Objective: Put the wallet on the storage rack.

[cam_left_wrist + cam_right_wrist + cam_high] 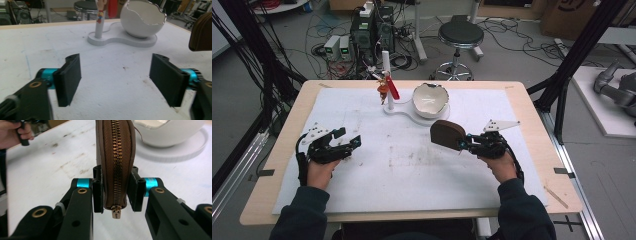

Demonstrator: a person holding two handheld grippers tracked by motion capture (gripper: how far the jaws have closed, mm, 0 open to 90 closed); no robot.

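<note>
Above the counter [362, 190], the right tongs [115, 192] clamp a brown zip pouch [115, 157] across its flat sides; the left tongs [116, 80] stand apart, empty. The pouch looks light and soft, so gripping near the zip end seems secure.

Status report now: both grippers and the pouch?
Left hand-held gripper open, empty. Right hand-held gripper shut on brown zippered leather pouch. White egg-shaped bowl ahead.

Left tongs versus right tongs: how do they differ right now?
The left tongs stand wide open with nothing between the jaws; the right tongs are shut on the brown zippered leather pouch. The left sits at the white mat's left side, the right nearer the white eggshell-shaped bowl. Both have black jaws.
</note>
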